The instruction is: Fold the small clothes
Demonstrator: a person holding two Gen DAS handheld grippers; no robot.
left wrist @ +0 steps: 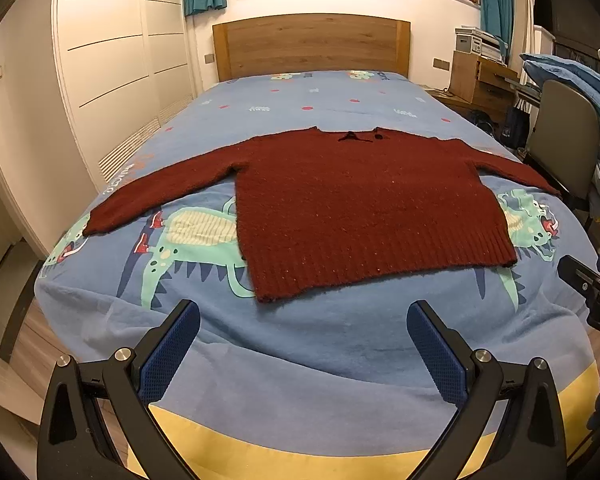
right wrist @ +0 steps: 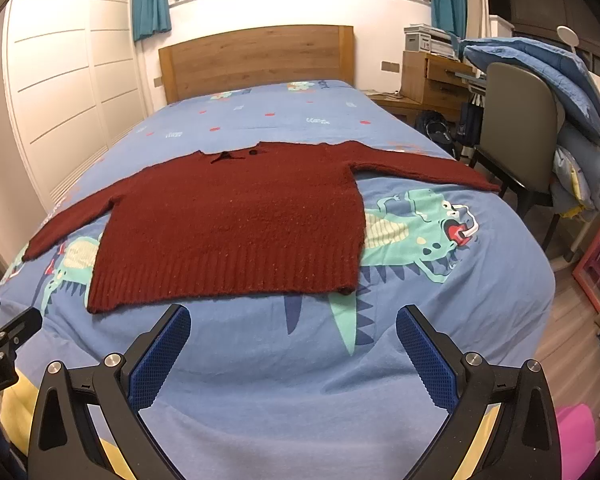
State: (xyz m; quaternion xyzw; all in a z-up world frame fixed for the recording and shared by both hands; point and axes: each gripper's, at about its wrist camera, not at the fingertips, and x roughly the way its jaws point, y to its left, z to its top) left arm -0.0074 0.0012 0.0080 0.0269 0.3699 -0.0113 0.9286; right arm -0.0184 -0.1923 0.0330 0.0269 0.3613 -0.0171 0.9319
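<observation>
A small dark red knitted sweater (left wrist: 360, 208) (right wrist: 236, 224) lies flat on the bed, both sleeves spread out sideways and the ribbed hem towards me. My left gripper (left wrist: 303, 312) hovers open above the blue cover just short of the hem's left part, nothing between its blue pads. In its own view my right gripper (right wrist: 293, 318) also stands open and empty, just short of the hem's right corner. The right gripper's black body (left wrist: 592, 288) shows at the right edge of the left wrist view, and the left gripper's body (right wrist: 4, 344) at the left edge of the right wrist view.
The bed (left wrist: 312, 344) (right wrist: 300, 392) has a blue dinosaur-print cover and a wooden headboard (left wrist: 312, 46). White wardrobe doors (left wrist: 112, 64) run along the left. A chair (right wrist: 516, 132) heaped with blue bedding and a wooden desk (right wrist: 432, 76) stand to the right.
</observation>
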